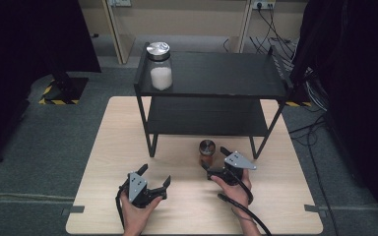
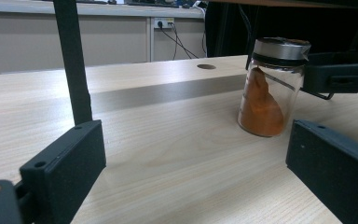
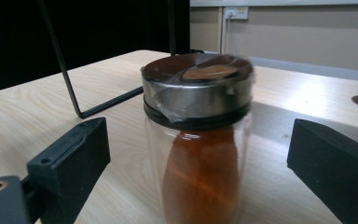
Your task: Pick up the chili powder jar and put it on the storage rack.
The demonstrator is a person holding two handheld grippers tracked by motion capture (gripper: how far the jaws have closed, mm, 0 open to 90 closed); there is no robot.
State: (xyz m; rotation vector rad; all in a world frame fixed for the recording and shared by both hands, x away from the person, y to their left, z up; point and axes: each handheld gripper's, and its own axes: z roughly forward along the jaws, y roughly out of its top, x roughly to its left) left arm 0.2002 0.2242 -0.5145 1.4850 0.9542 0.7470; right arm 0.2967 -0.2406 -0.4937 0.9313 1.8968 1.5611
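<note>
Your right gripper sat at the spice jar of orange powder, with its jaws spread wide and the jar standing between them, untouched on either side. In the right gripper view the jar rose upright in the gap, its metal lid wrapped in clear film, and bare tabletop showed between the glass and each black jaw. The jar stood on the wooden table, just in front of the black shelf rack and near that rack's right front leg.

Your left gripper rested low over the table nearer to you, well apart from the jar, and its jaws were also spread with nothing between them. In the left gripper view the jar stood beyond the right-hand jaw, with your right gripper just beside it and level with its lid.

A second glass jar, holding white grains under a metal lid, stood on the top shelf of the rack at its left end.
</note>
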